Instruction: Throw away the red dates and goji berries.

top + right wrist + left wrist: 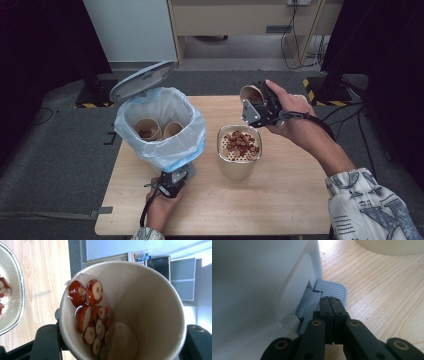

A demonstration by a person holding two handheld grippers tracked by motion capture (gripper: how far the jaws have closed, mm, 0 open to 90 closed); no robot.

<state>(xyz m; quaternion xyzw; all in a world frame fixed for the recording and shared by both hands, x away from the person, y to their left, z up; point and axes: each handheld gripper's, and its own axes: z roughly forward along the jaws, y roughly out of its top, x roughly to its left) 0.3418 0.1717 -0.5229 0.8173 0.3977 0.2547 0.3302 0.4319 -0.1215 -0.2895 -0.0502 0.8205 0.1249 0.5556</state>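
The right gripper [253,106], jaws clamped on a tilted paper cup [140,312] of red fruit slices [91,315] beside the strainer pot [239,160], looks mid-pour, needing more tilt, while the left gripper [172,181], jaws shut and empty, presses the bin's pedal [330,290].

A pale wooden tabletop [280,200] carries a white pedal bin [160,127], lined with a bag and lid raised, near its left far corner. Just right of the bin, about mid-tabletop, stands a beige container [239,155] topped with a perforated strainer holding red fruit slices [241,141].
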